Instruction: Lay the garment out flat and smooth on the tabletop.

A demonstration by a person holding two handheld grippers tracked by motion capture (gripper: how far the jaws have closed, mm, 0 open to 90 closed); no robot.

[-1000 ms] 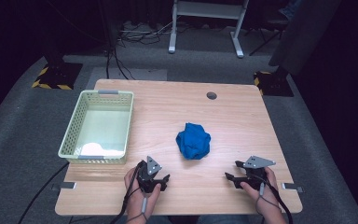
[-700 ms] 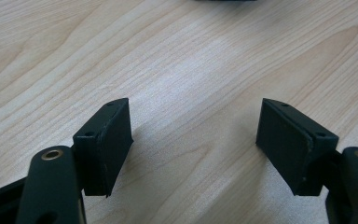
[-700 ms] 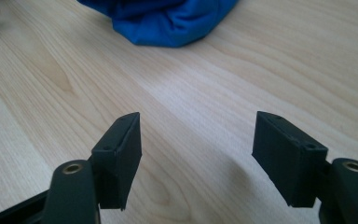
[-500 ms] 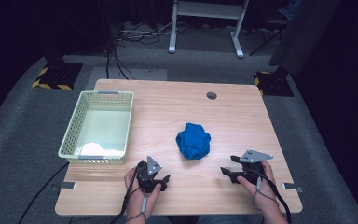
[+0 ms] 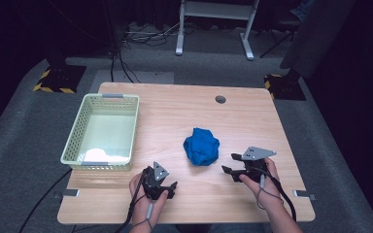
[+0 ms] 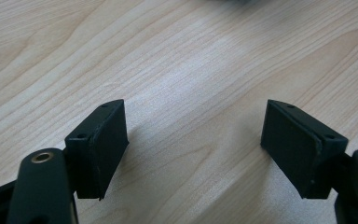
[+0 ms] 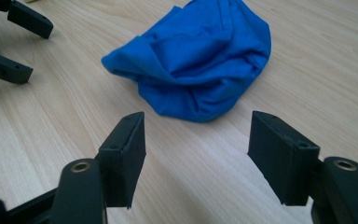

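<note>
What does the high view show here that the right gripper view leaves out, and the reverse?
High view alone: the green basket with something white inside, the table's edges, the floor and both hands. Right gripper view alone: the folds of the blue cloth up close, and the right gripper open with bare wood between its jaws. Both: the cloth, the wooden top, and the left gripper.

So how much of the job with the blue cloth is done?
Hardly any. The blue cloth lies crumpled on the table, untouched. The right tool points at it with open jaws that have just been closing a little, nothing between them. The left tool sits open over bare wood. Grabbing the cloth is all left; maybe it goes in the basket.
</note>
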